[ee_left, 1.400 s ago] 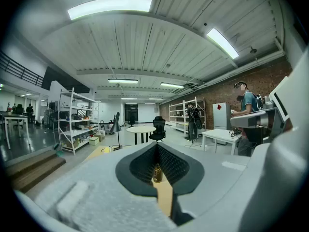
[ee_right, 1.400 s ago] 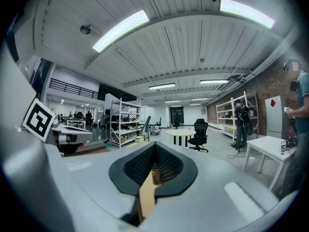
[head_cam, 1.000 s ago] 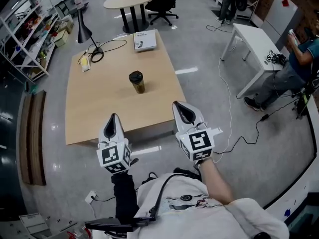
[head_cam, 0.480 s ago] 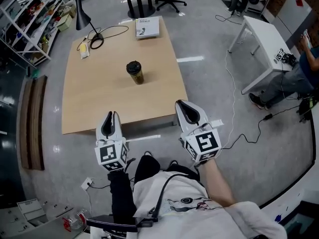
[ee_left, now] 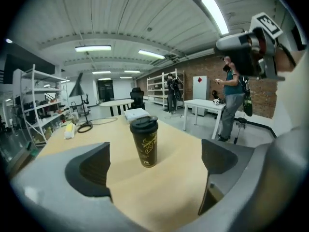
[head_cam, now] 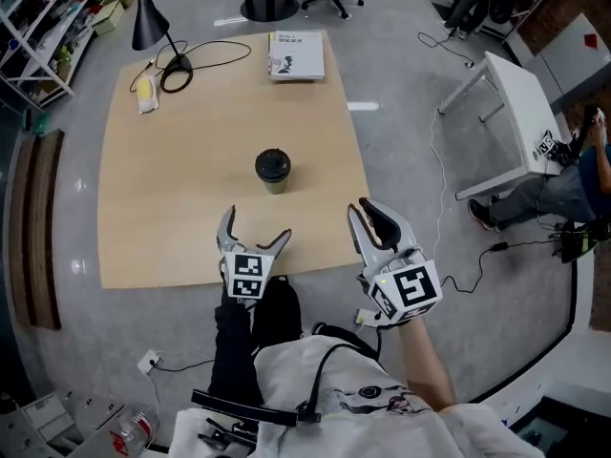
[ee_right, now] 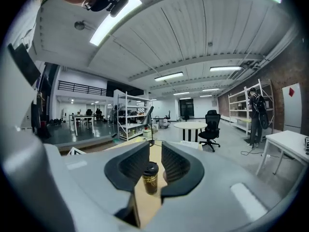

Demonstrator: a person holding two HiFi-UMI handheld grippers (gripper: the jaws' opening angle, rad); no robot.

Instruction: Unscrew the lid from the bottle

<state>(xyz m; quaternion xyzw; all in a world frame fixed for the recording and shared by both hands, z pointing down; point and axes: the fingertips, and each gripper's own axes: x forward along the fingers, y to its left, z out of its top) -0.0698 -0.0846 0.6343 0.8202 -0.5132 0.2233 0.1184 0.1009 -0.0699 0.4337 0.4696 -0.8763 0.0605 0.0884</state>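
Note:
A dark bottle with a black lid stands upright in the middle of the wooden table. My left gripper hovers over the table's near edge just short of the bottle, its jaws opening wide with nothing between them. In the left gripper view the bottle stands beyond the left gripper, centred in its gap. My right gripper is at the table's near right corner, its jaws opening to a narrow gap that holds nothing. In the right gripper view the bottle shows far off through the right gripper.
A white booklet lies at the table's far edge. A black lamp with a coiled cable and a small yellow-white item are at the far left corner. A white side table and a person are to the right.
Both grippers have moved forward to the table's near edge, closer to the bottle. The left jaws went from shut to wide apart. The right jaws parted slightly.

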